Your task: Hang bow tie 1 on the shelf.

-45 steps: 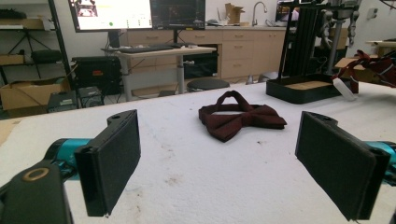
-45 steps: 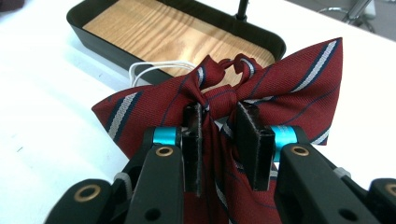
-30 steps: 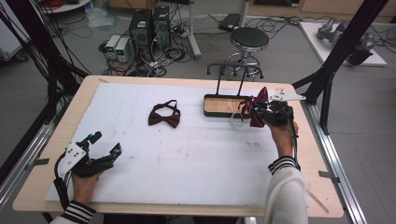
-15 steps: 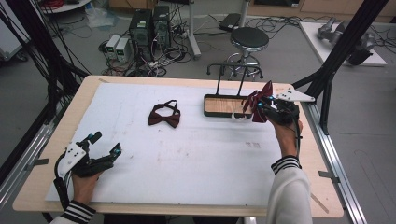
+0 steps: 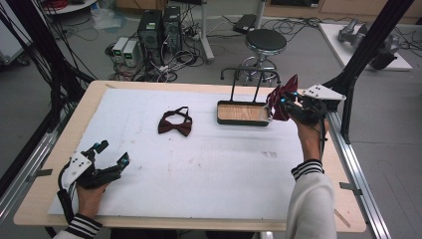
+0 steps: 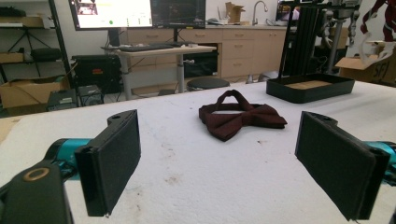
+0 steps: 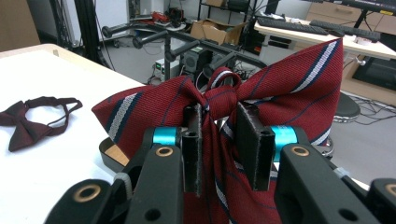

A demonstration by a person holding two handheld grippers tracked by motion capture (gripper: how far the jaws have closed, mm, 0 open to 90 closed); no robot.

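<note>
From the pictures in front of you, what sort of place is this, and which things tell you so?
Most likely a lab or workshop: computer towers and tangled cables sit on the floor behind the table, and monitors stand on a desk.

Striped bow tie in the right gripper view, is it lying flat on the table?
No, the striped bow tie is clamped between the right hand-held gripper jaws, raised above the table.

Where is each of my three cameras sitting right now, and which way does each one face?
High view: above the near table edge, facing forward and down at the white table; both forearms and claws show.
Left gripper view: on the left claw, low over the table, facing the dark bow tie; its open jaws show.
Right gripper view: on the right claw, raised beside the black tray, facing the striped bow tie it grips.
Shared: all three show the dark bow tie and the tray.
</note>
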